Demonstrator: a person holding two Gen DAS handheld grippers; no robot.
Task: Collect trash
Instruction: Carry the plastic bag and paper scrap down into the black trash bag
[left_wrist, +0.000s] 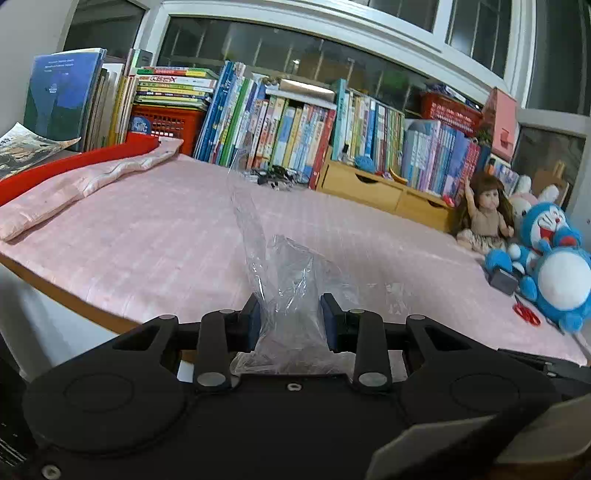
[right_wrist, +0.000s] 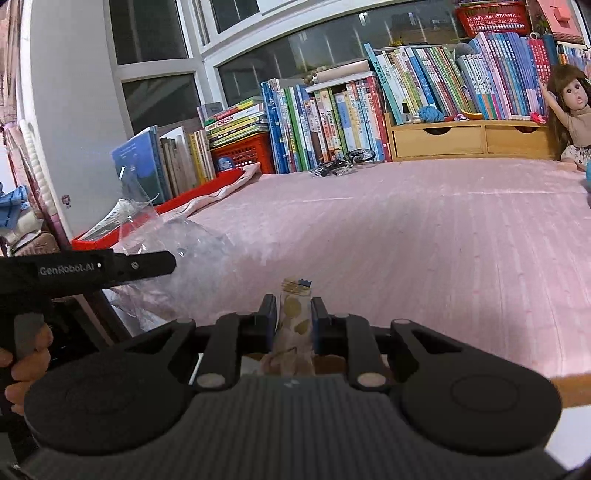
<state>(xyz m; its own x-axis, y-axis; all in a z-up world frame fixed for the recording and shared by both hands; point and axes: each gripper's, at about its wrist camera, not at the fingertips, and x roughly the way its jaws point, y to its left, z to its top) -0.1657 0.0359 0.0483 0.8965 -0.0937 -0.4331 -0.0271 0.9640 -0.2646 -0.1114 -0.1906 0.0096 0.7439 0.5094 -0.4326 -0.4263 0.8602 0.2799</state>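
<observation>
My left gripper (left_wrist: 290, 308) is shut on a crumpled clear plastic bag (left_wrist: 284, 280) that sticks up and forward between its blue pads, above the near edge of the pink bed cover (left_wrist: 147, 236). My right gripper (right_wrist: 293, 310) is shut on a small snack wrapper (right_wrist: 295, 314), pale with gold spots and a jagged top edge. In the right wrist view the left gripper's black body (right_wrist: 92, 269) reaches in from the left, with the same clear bag (right_wrist: 177, 243) bulging past it and a hand (right_wrist: 26, 362) gripping its handle.
Rows of books (left_wrist: 288, 133) and a wooden drawer unit (left_wrist: 384, 192) line the far side under the windows. A doll (left_wrist: 484, 214), a blue plush toy (left_wrist: 554, 266) and red scissors (left_wrist: 526, 314) lie at the right. A folded pink pillow (left_wrist: 85, 181) and red tray (left_wrist: 74, 162) sit left.
</observation>
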